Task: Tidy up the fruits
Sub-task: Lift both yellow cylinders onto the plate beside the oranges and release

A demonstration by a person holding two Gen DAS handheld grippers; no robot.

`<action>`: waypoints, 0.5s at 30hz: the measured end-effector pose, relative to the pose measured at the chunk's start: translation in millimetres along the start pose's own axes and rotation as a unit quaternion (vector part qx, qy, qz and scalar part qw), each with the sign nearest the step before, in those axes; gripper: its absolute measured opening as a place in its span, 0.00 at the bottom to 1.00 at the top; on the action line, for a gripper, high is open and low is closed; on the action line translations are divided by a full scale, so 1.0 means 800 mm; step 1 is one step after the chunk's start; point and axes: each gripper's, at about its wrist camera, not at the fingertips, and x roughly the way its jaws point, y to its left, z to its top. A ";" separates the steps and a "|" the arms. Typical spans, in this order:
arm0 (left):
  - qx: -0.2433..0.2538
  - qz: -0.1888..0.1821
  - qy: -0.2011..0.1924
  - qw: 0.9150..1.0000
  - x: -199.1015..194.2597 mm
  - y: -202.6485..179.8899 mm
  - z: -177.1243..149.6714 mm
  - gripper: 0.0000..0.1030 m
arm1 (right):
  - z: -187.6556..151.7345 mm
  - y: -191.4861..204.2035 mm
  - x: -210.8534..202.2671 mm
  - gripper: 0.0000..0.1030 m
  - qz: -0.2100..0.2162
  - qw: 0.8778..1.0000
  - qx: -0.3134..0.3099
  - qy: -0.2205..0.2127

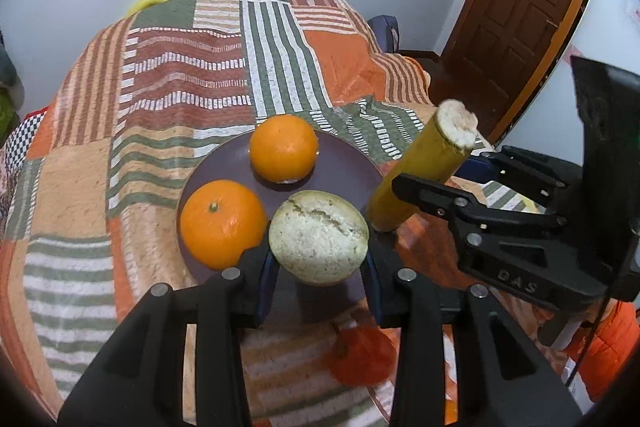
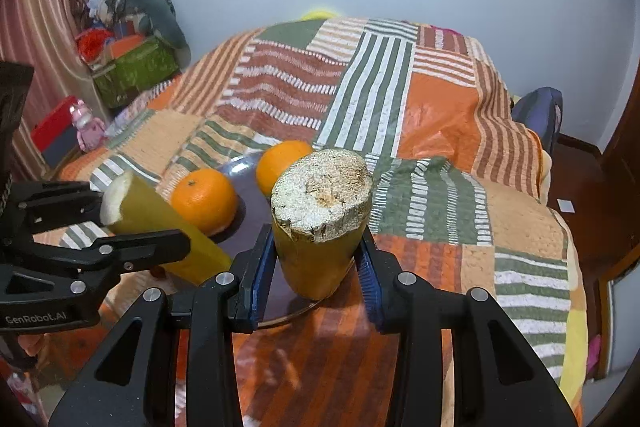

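Note:
Two oranges (image 1: 284, 147) (image 1: 222, 221) lie on a purple plate (image 1: 352, 163) on the patchwork bedspread. My left gripper (image 1: 320, 267) is shut on a short yellow-green cane piece (image 1: 318, 239), held just above the plate's near edge with its pale cut end facing me. To the right, my right gripper (image 1: 448, 171) is shut on a second cane piece (image 1: 424, 163), tilted over the plate's right rim. In the right wrist view that piece (image 2: 320, 223) stands between the right gripper's (image 2: 318, 259) blue pads. The left gripper (image 2: 136, 219) holds its cane (image 2: 160, 223) beside the oranges (image 2: 206, 201) (image 2: 280, 159).
The striped bedspread (image 1: 180, 79) covers the whole bed. A blurred orange round thing (image 1: 362, 359) lies under my left gripper. A wooden door (image 1: 520, 7) stands at the right. A green box (image 2: 136, 71) and clutter sit by the curtain on the left.

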 end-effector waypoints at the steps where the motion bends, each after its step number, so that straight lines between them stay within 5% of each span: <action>1: 0.002 0.003 0.002 1.000 0.007 0.002 0.003 0.36 | 0.002 0.000 0.001 0.35 0.002 1.000 -0.003 -0.002; 15: -0.028 0.009 -0.001 1.000 0.039 0.037 0.036 0.37 | 0.017 0.004 0.036 0.35 0.031 0.999 -0.015 0.006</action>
